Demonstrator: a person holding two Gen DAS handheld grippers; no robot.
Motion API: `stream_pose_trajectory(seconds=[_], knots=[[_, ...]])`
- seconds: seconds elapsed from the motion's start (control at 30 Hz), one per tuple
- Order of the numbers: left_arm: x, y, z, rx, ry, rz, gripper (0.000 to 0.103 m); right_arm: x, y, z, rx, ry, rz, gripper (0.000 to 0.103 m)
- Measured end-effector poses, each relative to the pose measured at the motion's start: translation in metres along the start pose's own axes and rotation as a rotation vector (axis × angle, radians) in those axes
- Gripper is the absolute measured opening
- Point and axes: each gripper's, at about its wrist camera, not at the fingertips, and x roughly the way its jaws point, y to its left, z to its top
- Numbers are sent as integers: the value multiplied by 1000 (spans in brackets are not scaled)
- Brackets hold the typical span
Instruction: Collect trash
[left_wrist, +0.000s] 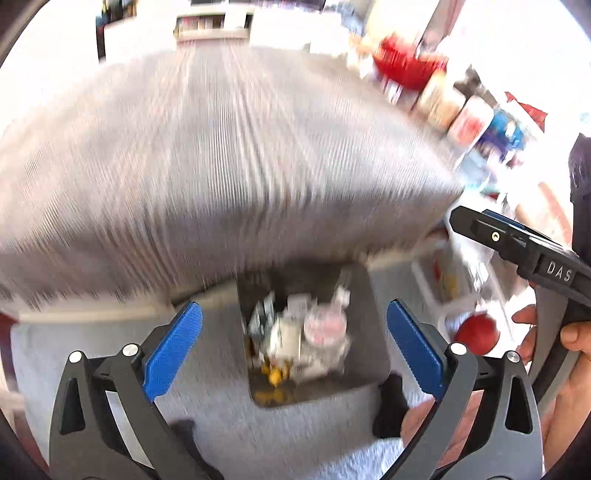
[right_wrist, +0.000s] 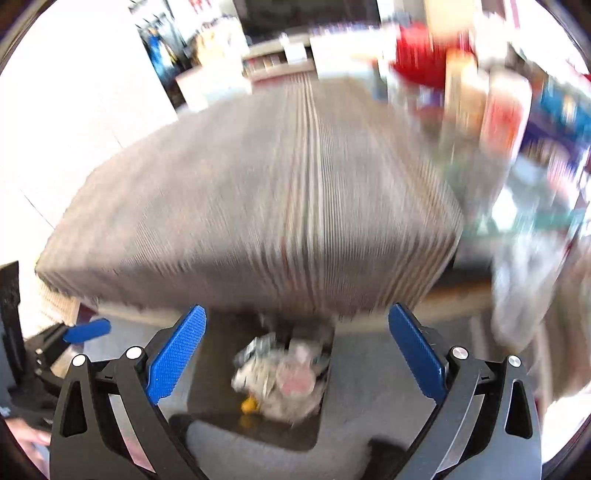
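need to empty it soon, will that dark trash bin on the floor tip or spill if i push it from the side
The trash bin looks squat and square with a flat base, so it would probably slide rather than tip. Its load of crumpled wrappers looks light and loose, heaped near the rim, so a sharp shove might shake pieces out.

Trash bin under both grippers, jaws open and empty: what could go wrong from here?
1. Both views are smeared by motion, so the bin rim is hard to place; a fast descent of the left gripper or right gripper might clip it.
2. The striped table overhangs the bin's far side, so a lift forward may hit its edge.
3. Trash is piled high; another drop could spill onto the carpet.
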Motion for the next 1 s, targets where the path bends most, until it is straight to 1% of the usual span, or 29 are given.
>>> stream_pose_trajectory(seconds=[0.03, 0.1, 0.17, 0.2, 0.27, 0.33, 0.4, 0.47, 0.53, 0.67, 0.73, 0.9, 1.0], knots=[[-13, -1, 10, 11, -42, 3, 95, -14, 3, 11, -20, -50, -9, 100], [-29, -3, 26, 22, -112, 20, 95, -32, 4, 29, -32, -118, -17, 100], [-45, -2, 44, 36, -197, 64, 95, -49, 4, 46, -30, -194, -24, 100], [-51, -3, 52, 45, -230, 100, 95, -54, 5, 52, -27, -224, -31, 100], [-57, 0, 63, 55, -285, 145, 95, -64, 2, 65, -18, -293, -43, 100], [-64, 4, 72, 51, -345, 165, 95, -71, -4, 73, -5, -346, -52, 100], [-68, 9, 77, 36, -388, 174, 95, -69, -8, 74, 4, -372, -59, 100], [-70, 11, 78, 36, -408, 171, 95, -64, -12, 72, 14, -387, -74, 100], [-69, 9, 81, 53, -424, 191, 95, -61, -15, 68, 17, -397, -87, 100], [-62, 6, 85, 47, -445, 190, 95, -48, -23, 62, 23, -382, -116, 100], [-60, 4, 85, 49, -454, 207, 95, -46, -22, 60, 25, -381, -124, 100], [-57, -2, 81, 39, -488, 230, 95, -46, -13, 57, -38, -421, -184, 100], [-57, -6, 77, 29, -501, 238, 95, -48, -11, 56, -49, -444, -216, 100]])
